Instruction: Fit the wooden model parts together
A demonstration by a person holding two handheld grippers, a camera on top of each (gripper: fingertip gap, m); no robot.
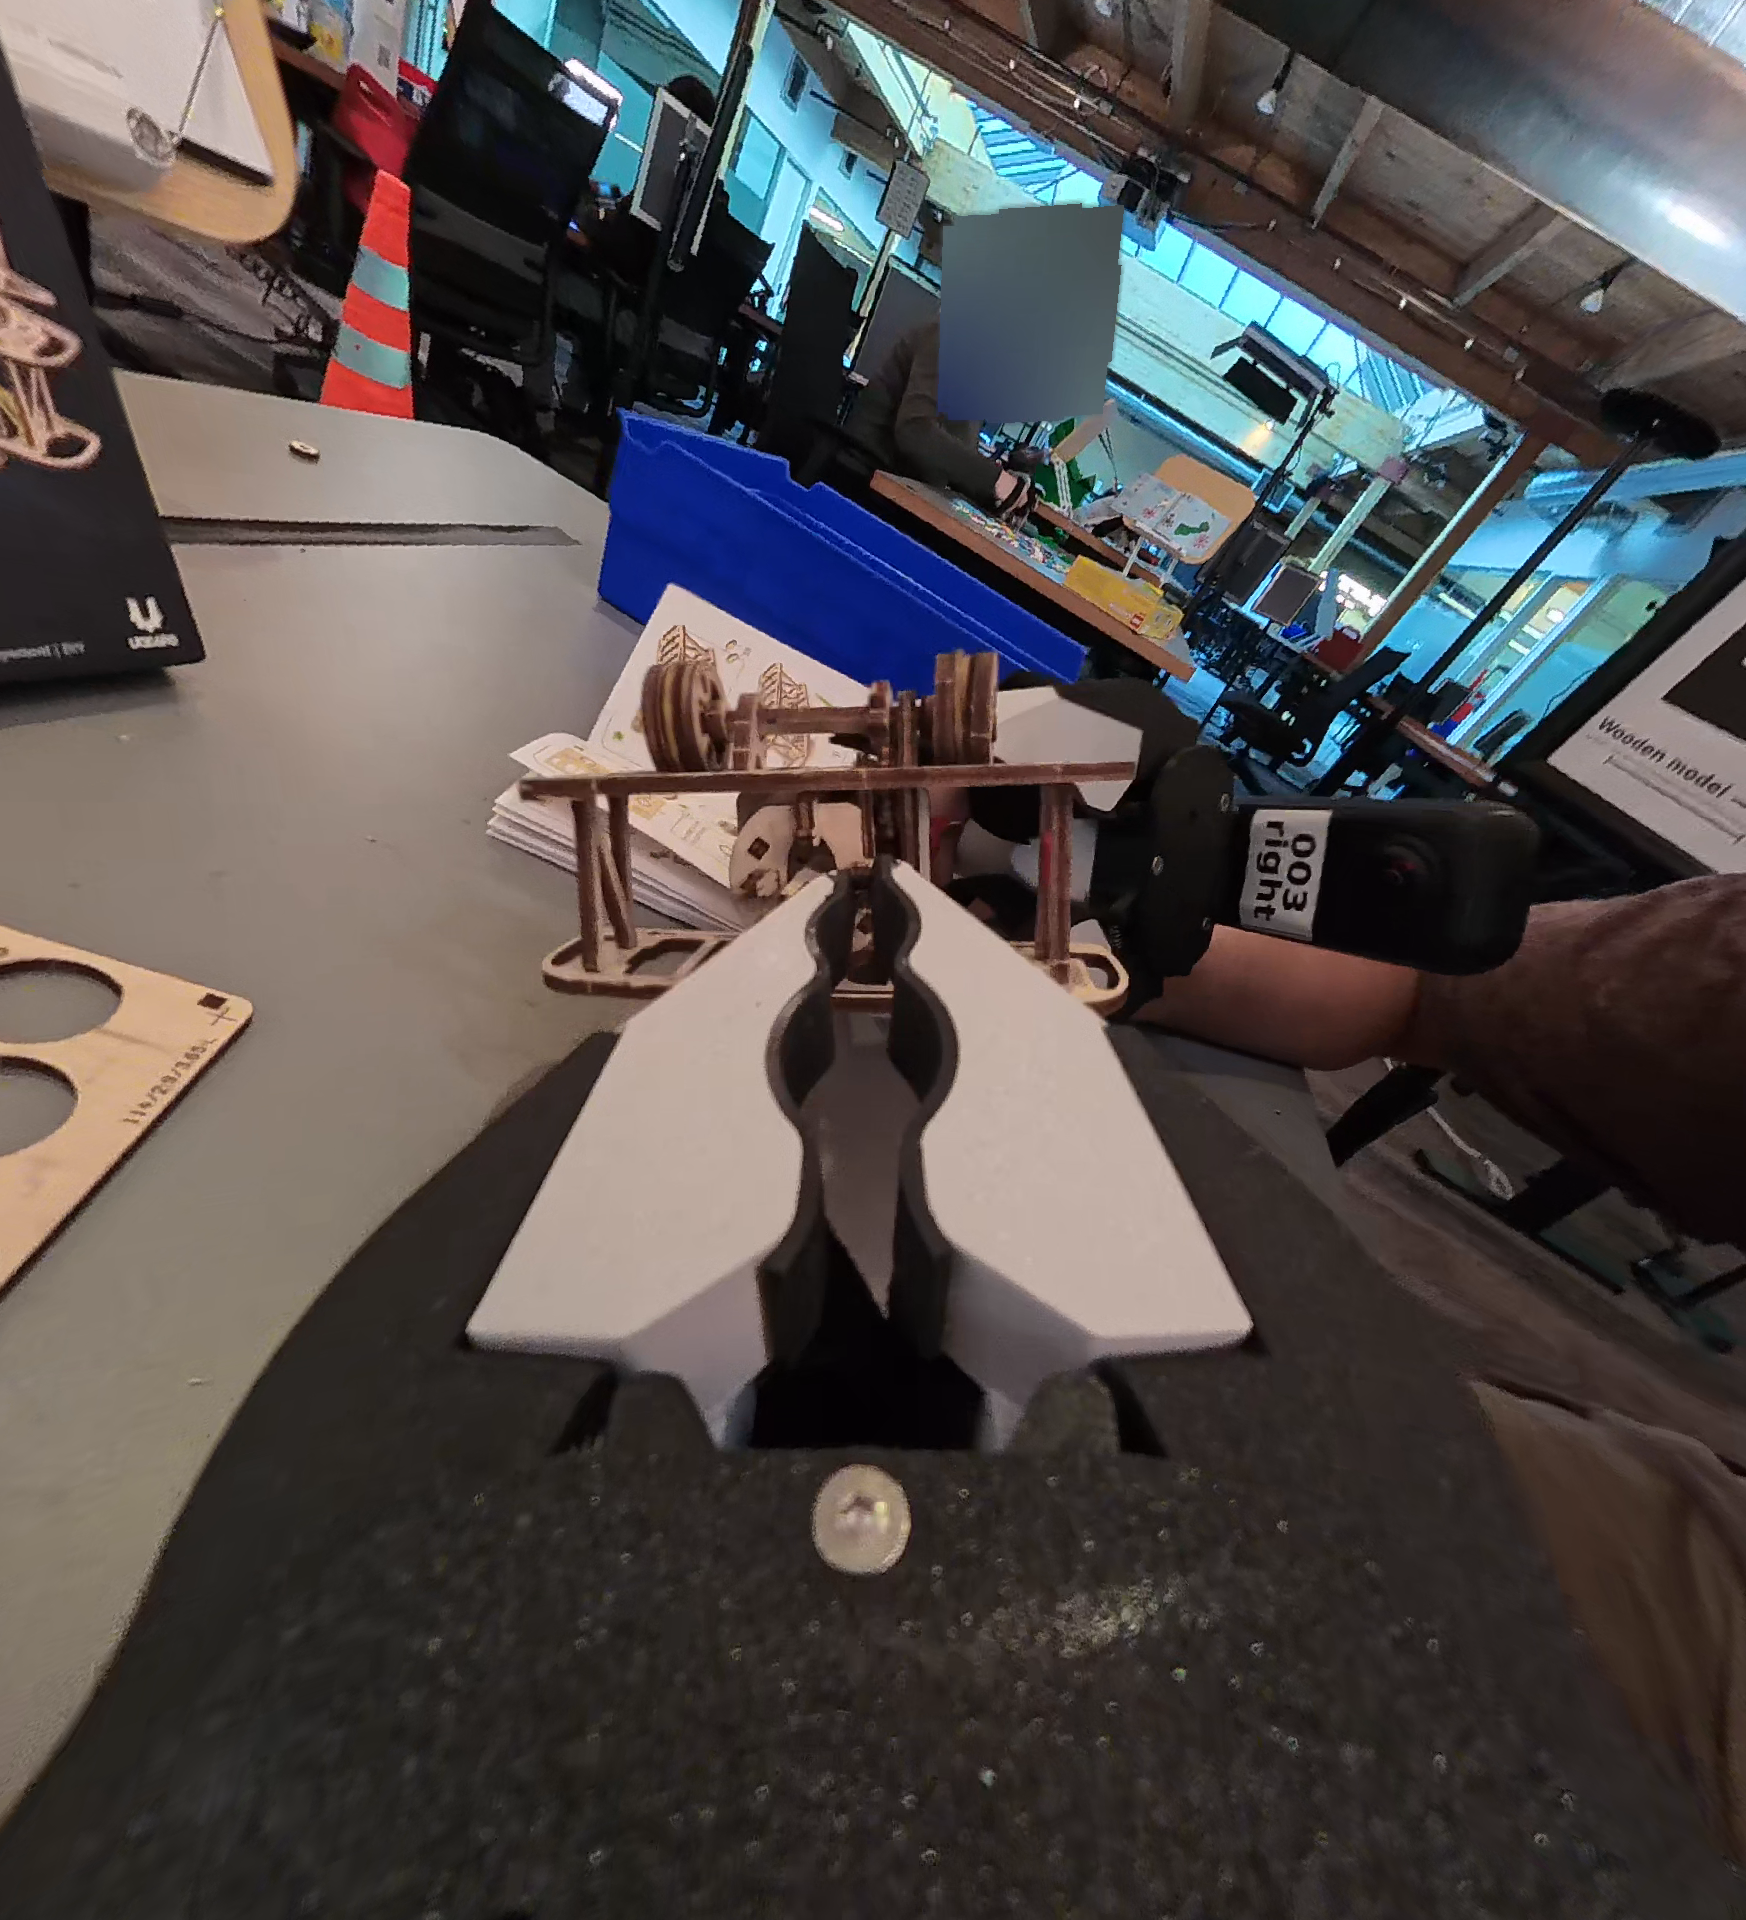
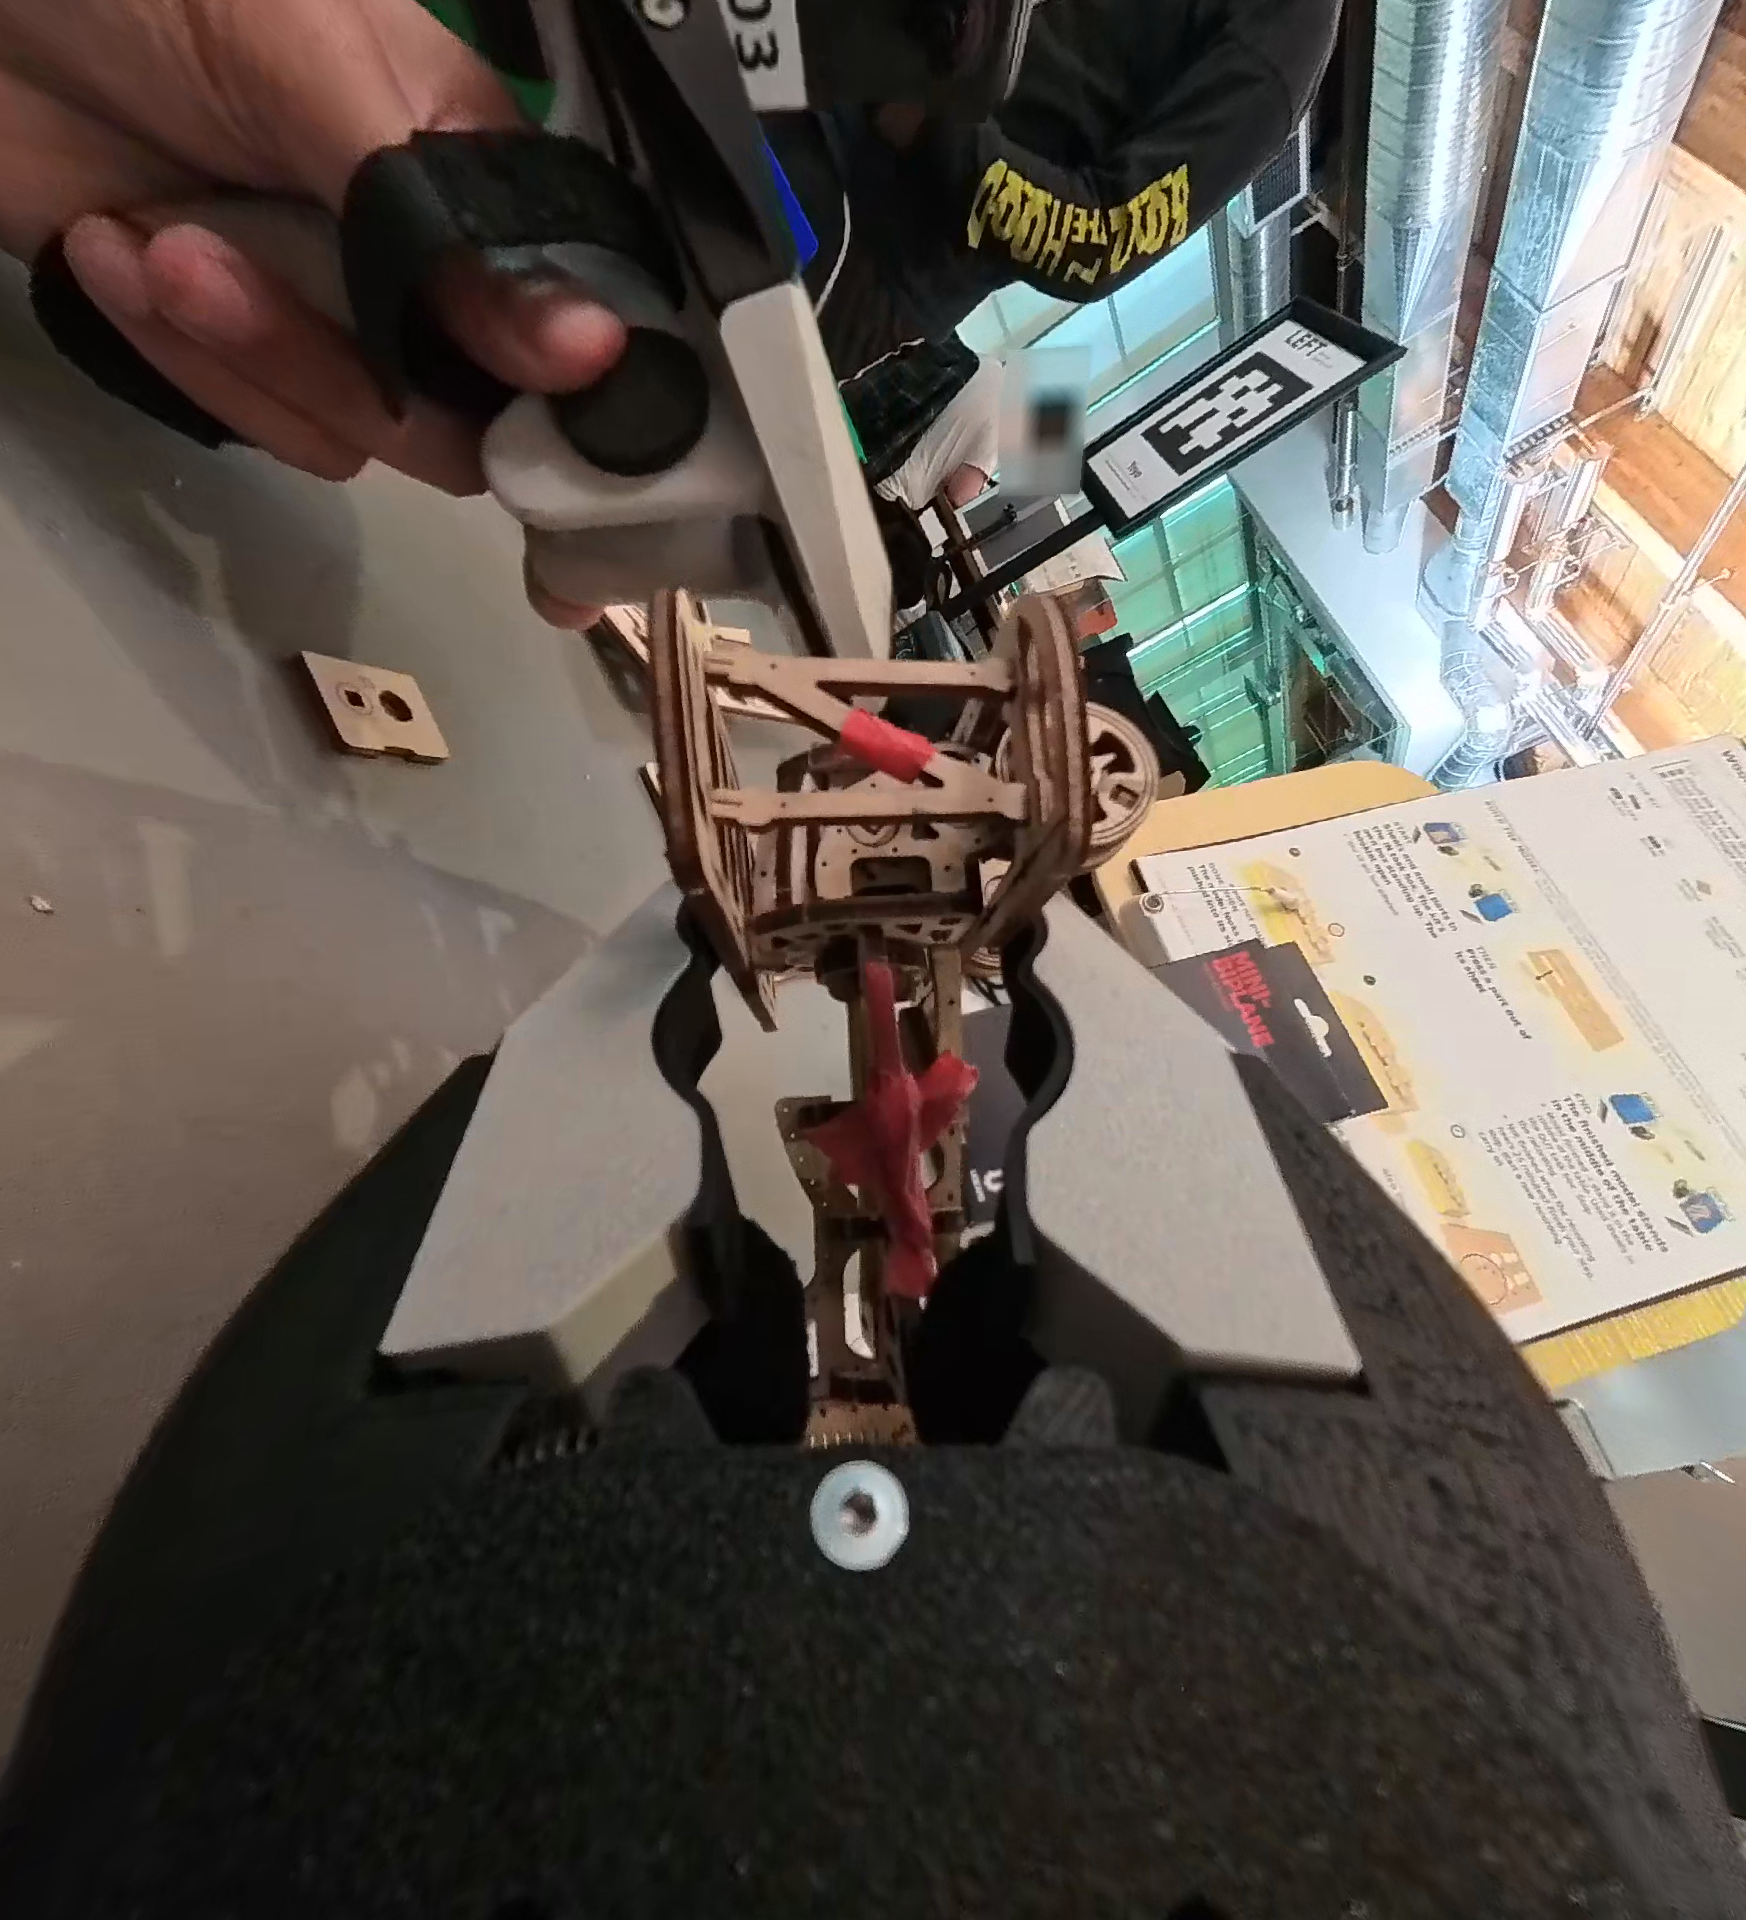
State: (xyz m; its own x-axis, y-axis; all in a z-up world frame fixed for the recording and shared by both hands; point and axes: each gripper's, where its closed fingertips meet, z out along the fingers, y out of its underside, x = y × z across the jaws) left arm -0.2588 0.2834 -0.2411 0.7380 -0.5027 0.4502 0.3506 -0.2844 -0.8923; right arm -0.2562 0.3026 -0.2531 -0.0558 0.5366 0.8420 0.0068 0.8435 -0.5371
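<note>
Wooden biplane model (image 1: 827, 821): held above grey table (image 1: 329, 748), near its far edge. Left gripper (image 1: 864, 883) pinched on its fuselage; right gripper (image 2: 864, 956) clamped across the wings.

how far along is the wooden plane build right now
Mostly built: the wooden model already has both wings, struts and wheels joined. In hand: the right gripper is clamped on its fuselage, and the left gripper pinches a spot at mid-body, seemingly seating a part. Left: unclear; the cut-out sheet shows mostly empty holes, so probably few pieces remain.
</note>
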